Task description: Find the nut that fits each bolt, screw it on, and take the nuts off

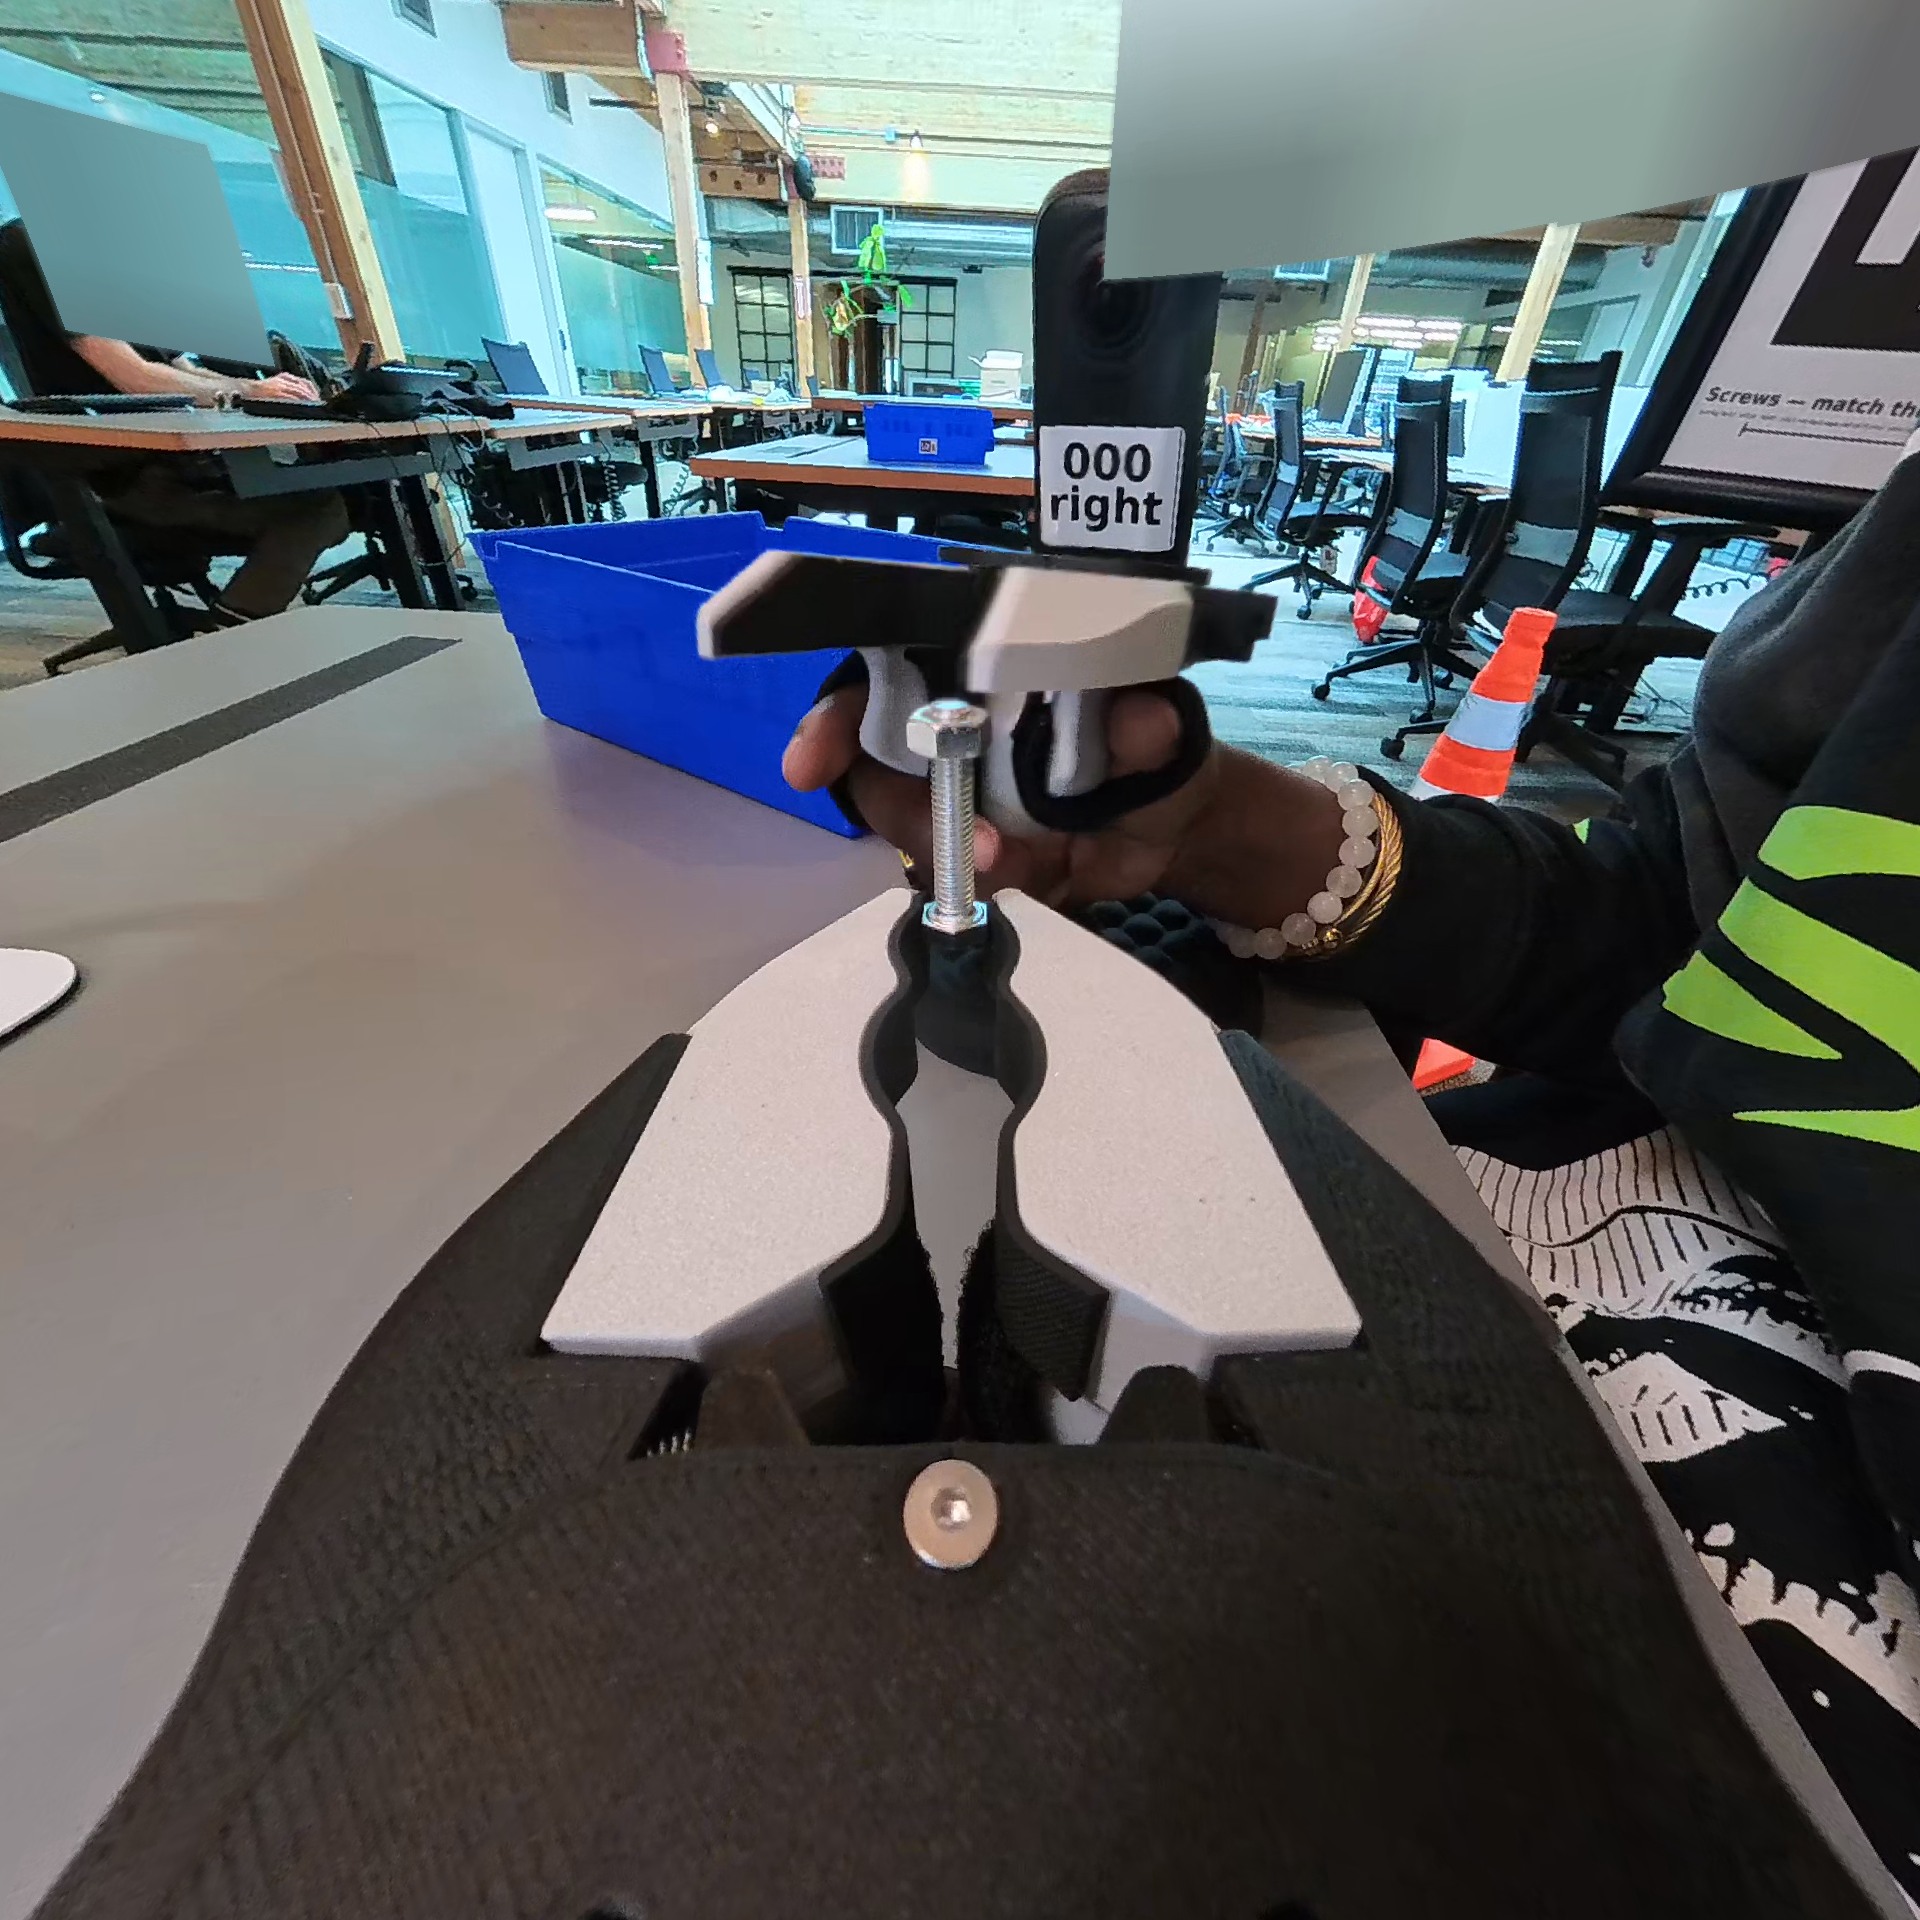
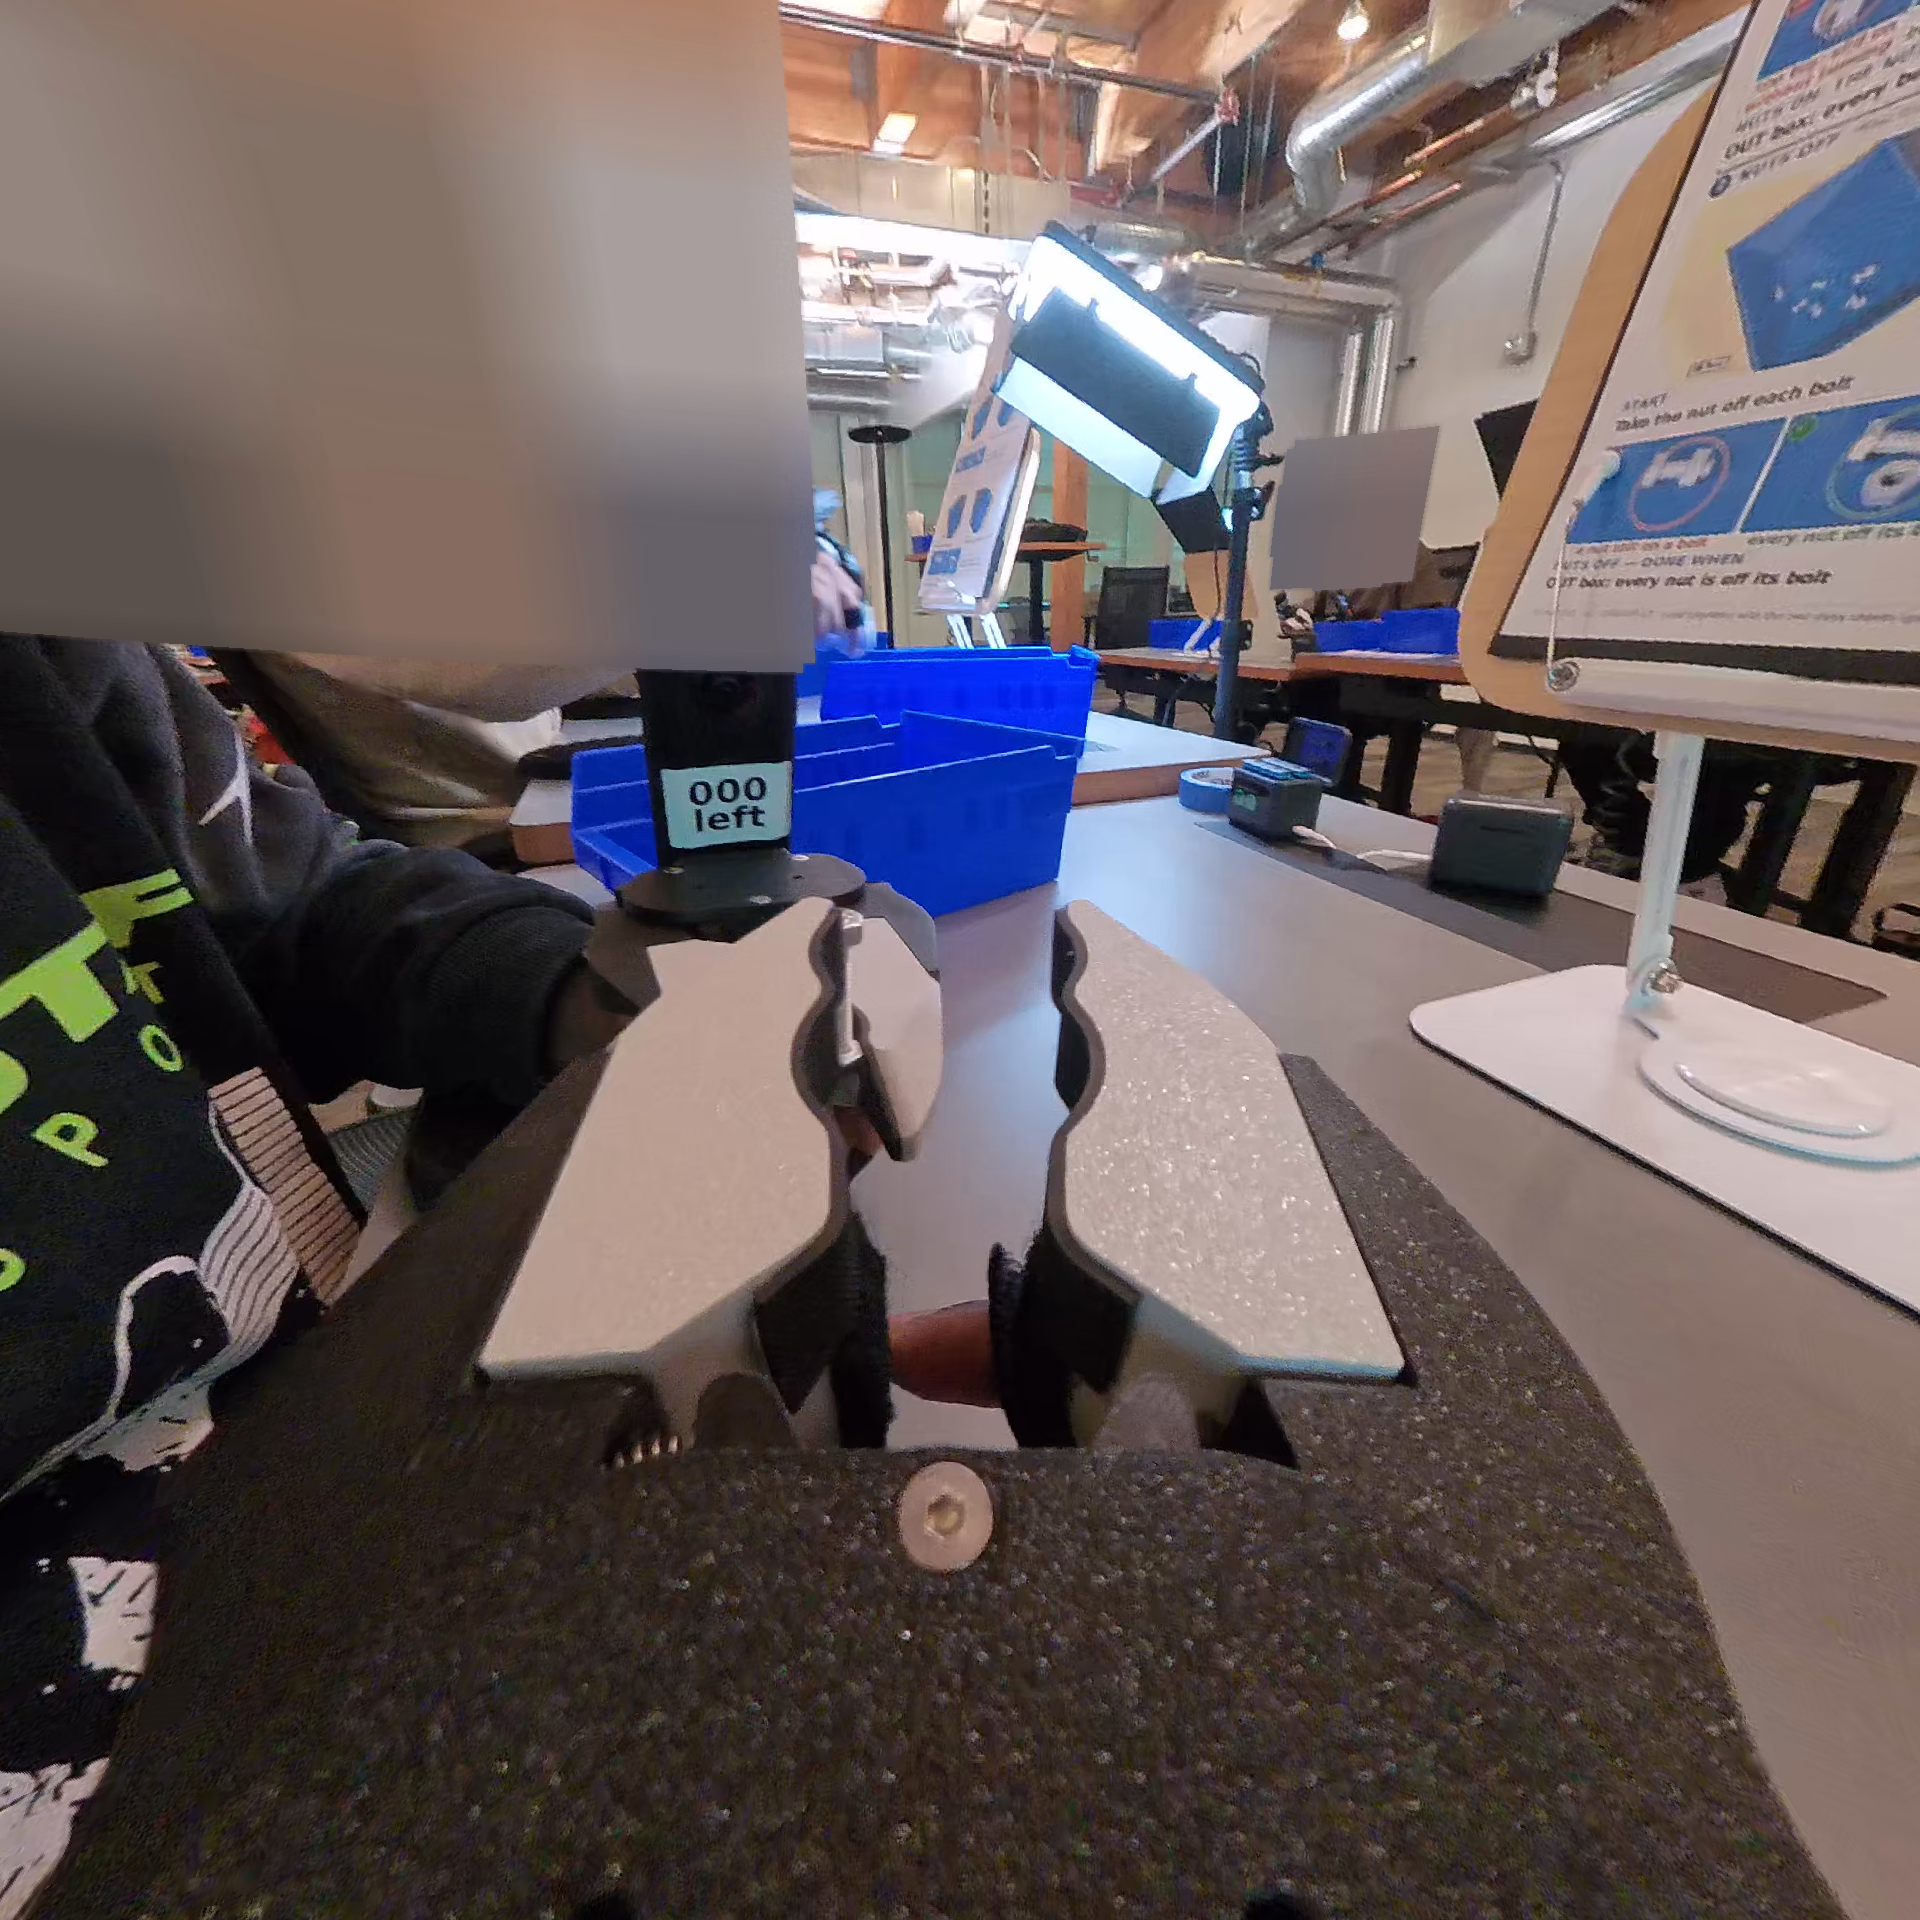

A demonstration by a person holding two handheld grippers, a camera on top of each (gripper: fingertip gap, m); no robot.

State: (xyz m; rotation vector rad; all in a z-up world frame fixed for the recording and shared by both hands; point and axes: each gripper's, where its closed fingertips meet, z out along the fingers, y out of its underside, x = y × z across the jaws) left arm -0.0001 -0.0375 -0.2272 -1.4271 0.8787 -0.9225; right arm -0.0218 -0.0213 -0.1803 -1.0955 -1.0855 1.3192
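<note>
In the left wrist view my left gripper [image 1: 954, 925] is shut on the lower end of a silver bolt [image 1: 953, 821], which stands upright with its hex head on top. A small nut [image 1: 954, 914] sits on the thread right at my fingertips. My right gripper [image 1: 727, 618] hovers just behind and above the bolt head, with its fingers pointing left. In the right wrist view the right gripper [image 2: 951, 935] is open and empty. The left gripper [image 2: 899, 1039] shows behind its left finger, and the bolt is mostly hidden there.
A blue bin [image 1: 623, 644] stands on the grey table [image 1: 312, 935] behind the bolt; it also shows in the right wrist view [image 2: 935, 821]. A sign on a white stand [image 2: 1662, 1039] is at the right. Small dark cases [image 2: 1496, 847] and blue tape sit farther back. My right fingertips sit around 5 centimeters from my left ones.
</note>
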